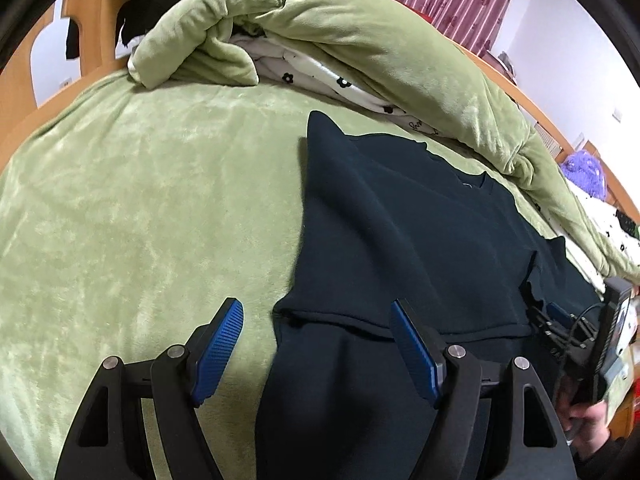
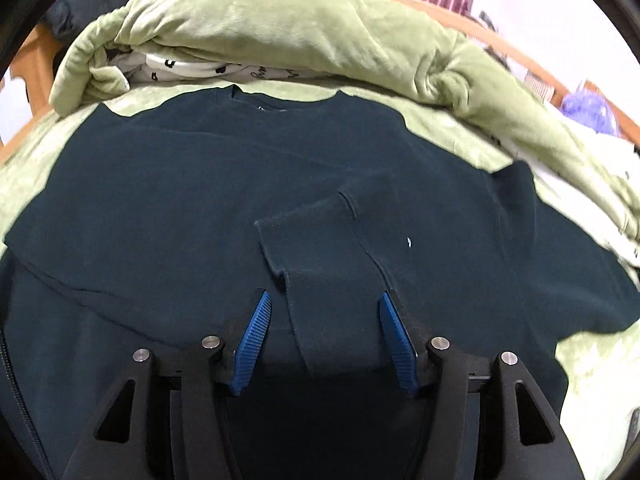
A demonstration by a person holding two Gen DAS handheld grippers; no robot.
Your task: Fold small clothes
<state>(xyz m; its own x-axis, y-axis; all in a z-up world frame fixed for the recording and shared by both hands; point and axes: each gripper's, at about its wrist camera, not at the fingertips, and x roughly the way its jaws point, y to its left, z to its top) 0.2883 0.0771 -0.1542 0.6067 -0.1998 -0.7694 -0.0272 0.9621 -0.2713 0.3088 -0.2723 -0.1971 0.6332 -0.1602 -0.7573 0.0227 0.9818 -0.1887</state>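
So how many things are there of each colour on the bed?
Green: 2, the bed cover and the rolled green quilt.
Dark blue-green: 1, the sweatshirt.
White with black flowers: 1, the cloth tucked inside the quilt.
Purple: 1, a fluffy thing at the far side.
Total: 5

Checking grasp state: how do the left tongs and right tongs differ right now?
Left tongs gape wide; right tongs stand narrower. Left tongs straddle the sweater's hem edge over the green blanket; right tongs bracket the sleeve cuff, pads apparently not pressing. Both have blue ribbed pads, angled downward.
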